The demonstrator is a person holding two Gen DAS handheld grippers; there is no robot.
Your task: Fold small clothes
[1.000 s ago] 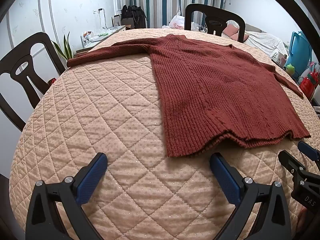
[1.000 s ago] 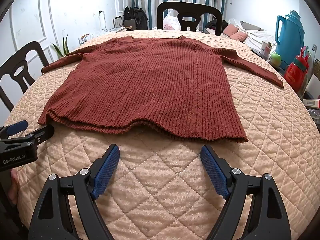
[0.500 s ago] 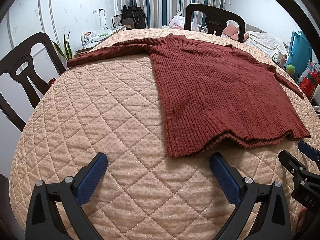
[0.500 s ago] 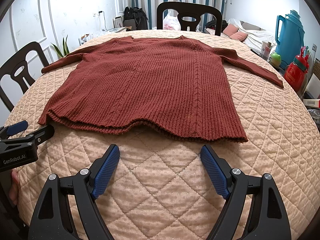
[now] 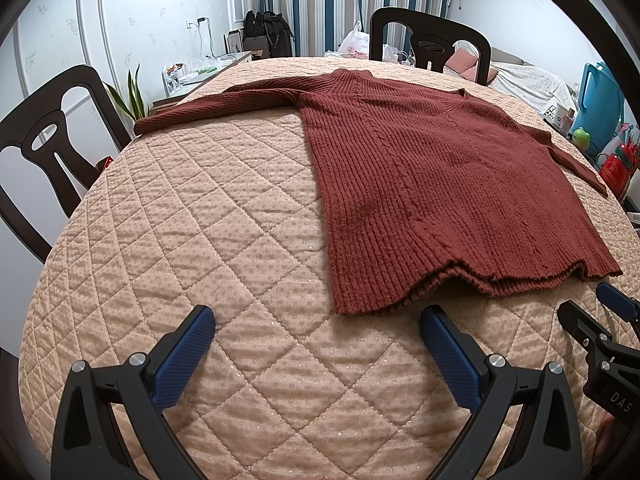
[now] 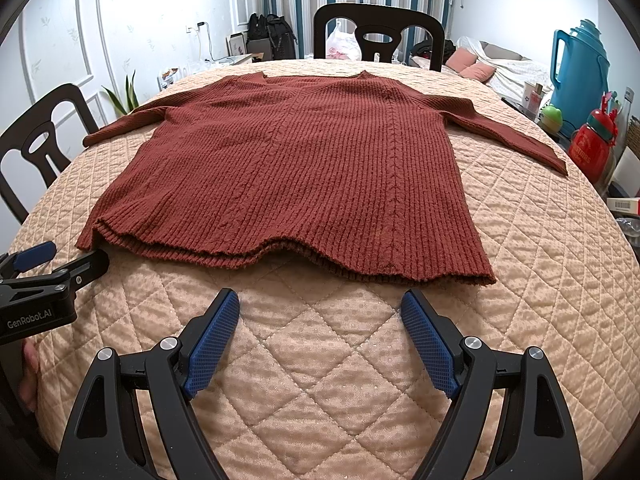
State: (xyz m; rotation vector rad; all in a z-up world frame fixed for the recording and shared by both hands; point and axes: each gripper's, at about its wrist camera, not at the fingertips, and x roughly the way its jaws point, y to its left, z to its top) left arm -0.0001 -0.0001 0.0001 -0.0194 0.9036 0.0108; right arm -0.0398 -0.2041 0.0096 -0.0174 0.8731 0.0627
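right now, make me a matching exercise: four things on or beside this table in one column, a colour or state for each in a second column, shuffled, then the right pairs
Things:
1. rust-red ribbed knit sweater
2. tall plastic thermos jug
3. left gripper
4. small round frog-shaped toy

Colour or state:
A. green
B. open, holding nothing
C. spread flat, sleeves out to both sides
D. blue

Pairs: 1-C, 2-D, 3-B, 4-A
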